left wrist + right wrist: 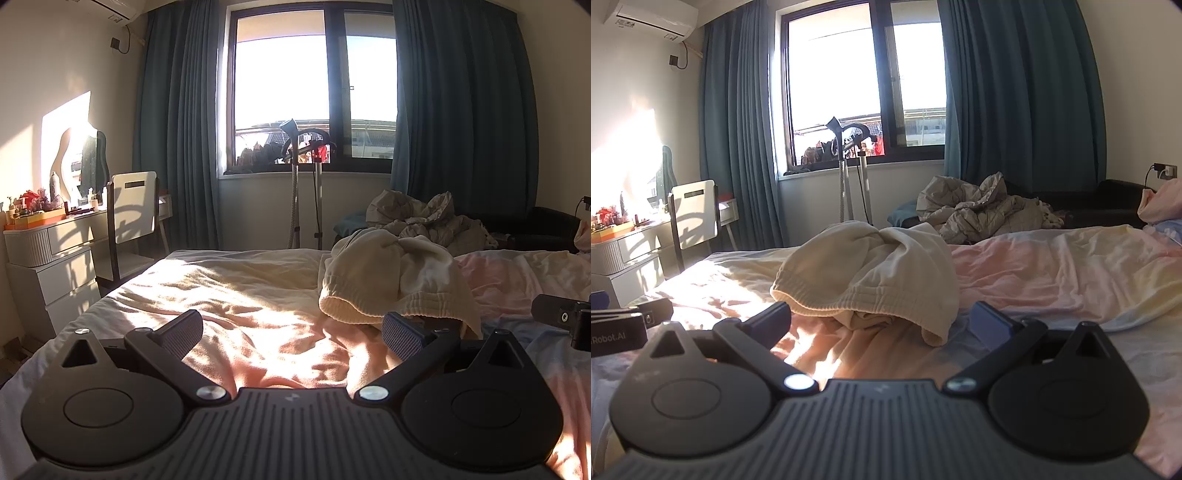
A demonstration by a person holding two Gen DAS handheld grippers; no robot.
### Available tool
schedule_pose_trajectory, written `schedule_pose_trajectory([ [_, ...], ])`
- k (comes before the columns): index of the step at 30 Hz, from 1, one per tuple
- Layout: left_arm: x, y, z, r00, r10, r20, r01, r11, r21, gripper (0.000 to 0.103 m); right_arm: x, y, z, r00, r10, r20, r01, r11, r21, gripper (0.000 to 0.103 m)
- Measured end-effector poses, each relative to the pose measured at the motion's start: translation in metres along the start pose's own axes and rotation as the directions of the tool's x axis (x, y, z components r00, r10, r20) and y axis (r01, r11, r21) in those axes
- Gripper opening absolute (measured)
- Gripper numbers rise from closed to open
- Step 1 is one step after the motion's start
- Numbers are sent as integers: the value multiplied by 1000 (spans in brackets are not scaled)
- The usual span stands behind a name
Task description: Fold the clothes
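Left wrist view shows us barely started: our left gripper [291, 332] hovers with jaws spread wide and empty over the bed sheet [229, 295], the cream garment [391, 280] crumpled just ahead to its right, unfolded. Our right gripper [882, 319], jaws equally wide, faces the garment directly. A rumpled quilt [979, 206] lies beyond, clear of our work.

the right gripper [881, 325] hangs wide apart and empty just above the bed [1052, 280], facing a crumpled cream garment [871, 273] heaped on the sheet. the left gripper [631, 325] shows at the left edge.
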State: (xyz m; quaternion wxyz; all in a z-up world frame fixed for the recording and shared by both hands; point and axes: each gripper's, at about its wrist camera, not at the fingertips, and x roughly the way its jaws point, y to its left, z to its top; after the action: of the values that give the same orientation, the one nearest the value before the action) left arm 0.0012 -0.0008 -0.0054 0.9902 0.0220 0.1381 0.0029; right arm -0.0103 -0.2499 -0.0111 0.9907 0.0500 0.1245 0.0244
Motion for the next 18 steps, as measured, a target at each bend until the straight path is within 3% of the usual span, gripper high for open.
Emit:
schedule_pose_trajectory([
  [18,3,-4,-1,1000,10,-1,-10,1000,13,103,0,-2,0,1000,8,0,-8,1000,30,103],
])
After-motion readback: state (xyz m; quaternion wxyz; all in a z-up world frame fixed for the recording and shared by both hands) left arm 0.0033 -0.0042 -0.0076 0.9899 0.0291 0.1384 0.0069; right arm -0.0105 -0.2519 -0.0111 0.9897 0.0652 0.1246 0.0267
